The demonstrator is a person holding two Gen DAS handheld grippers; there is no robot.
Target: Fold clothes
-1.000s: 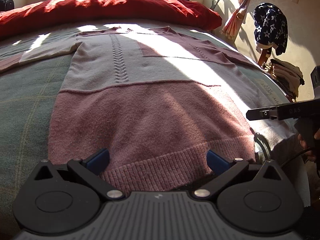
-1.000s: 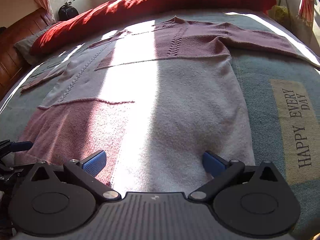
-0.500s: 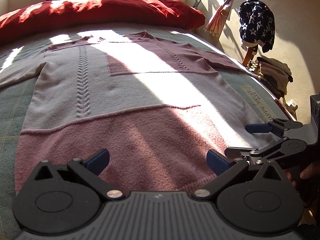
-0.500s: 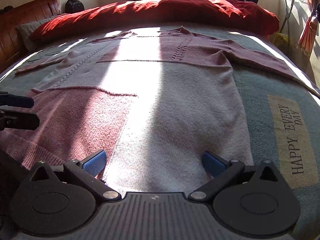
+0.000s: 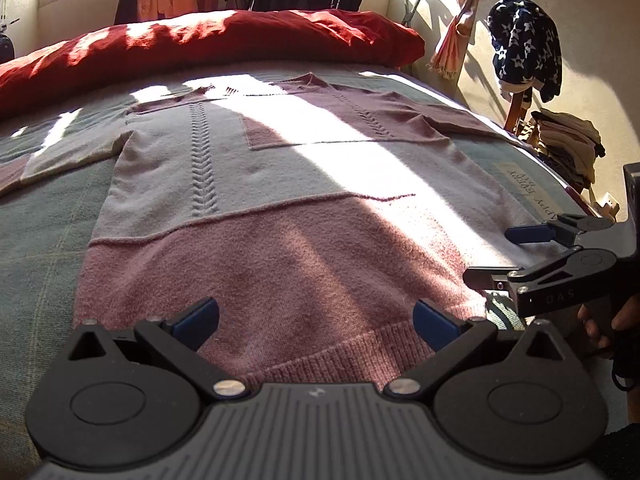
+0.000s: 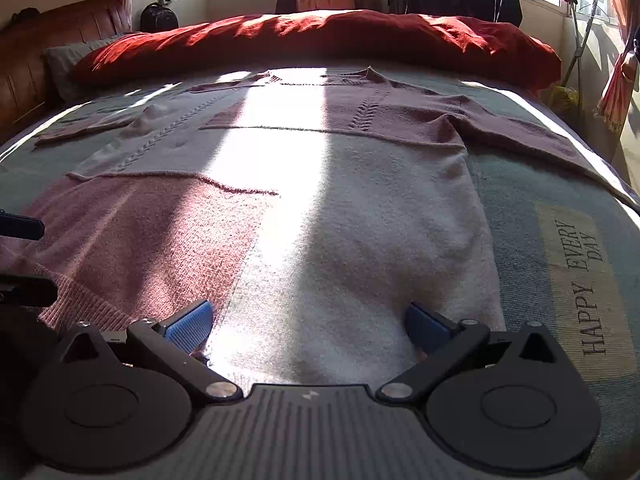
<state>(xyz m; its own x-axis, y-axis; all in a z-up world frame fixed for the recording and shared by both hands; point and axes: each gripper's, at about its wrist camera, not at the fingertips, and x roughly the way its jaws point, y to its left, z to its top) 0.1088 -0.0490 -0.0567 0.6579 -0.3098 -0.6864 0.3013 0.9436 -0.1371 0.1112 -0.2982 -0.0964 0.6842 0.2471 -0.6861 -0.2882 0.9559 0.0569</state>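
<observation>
Pink-and-cream knit sweater [image 5: 280, 208] is laid flat, face up, on the grey-green blanket [image 5: 44, 240], hem nearest both cameras, neckline at 12 o'clock toward the red duvet [image 5: 208, 44]. Step judged: pre-grasp at the hem, no fold made yet. Left gripper [image 5: 316, 316] is held wide open over the pink ribbed hem; right gripper [image 6: 308, 318] is likewise wide open over the cream hem, nothing held. Next move likely calls for both to be lowered, closed on the hem corners and carried toward 12 o'clock. Versus 1.0 s ago: both views are pitched up, and the right gripper is seen closer at 3 o'clock in the left view.
</observation>
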